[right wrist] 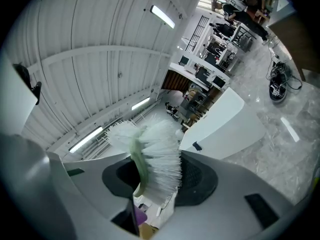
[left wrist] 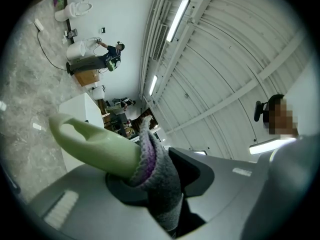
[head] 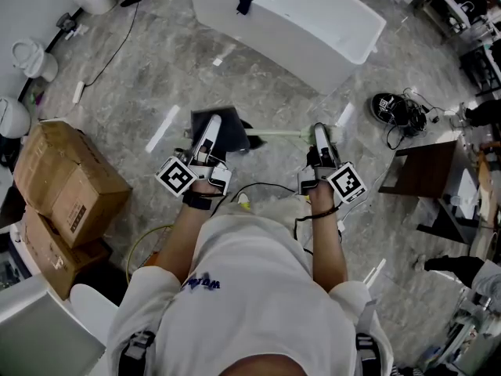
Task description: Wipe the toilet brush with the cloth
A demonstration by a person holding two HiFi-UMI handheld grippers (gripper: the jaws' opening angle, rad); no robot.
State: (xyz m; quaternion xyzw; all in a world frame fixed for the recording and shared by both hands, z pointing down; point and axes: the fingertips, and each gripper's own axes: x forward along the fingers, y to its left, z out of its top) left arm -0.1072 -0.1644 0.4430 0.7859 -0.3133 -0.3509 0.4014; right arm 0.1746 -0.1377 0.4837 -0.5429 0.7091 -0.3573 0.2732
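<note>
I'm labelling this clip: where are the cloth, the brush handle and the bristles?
cloth (left wrist: 162,189), left gripper view, grey fold between the jaws.
brush handle (left wrist: 95,146), left gripper view, green grip end.
bristles (right wrist: 160,161), right gripper view, white tuft between the jaws.

Free: marble floor (head: 180,69) ahead, open up to the white tub (head: 313,30). Obstructions: cardboard boxes (head: 66,182) stacked at left; black shoe (head: 386,108) and brown table (head: 427,171) at right.

We are looking down at a white tub (head: 313,30) on a grey marbled floor (head: 156,77). Nearer us than the tub, our left gripper (head: 212,131) is clasping a dark cloth (head: 231,134) at one end of a toilet brush (head: 278,134), and our right gripper (head: 319,134) is holding the other end. Cardboard boxes (head: 66,186) are sitting left of the tub.
</note>
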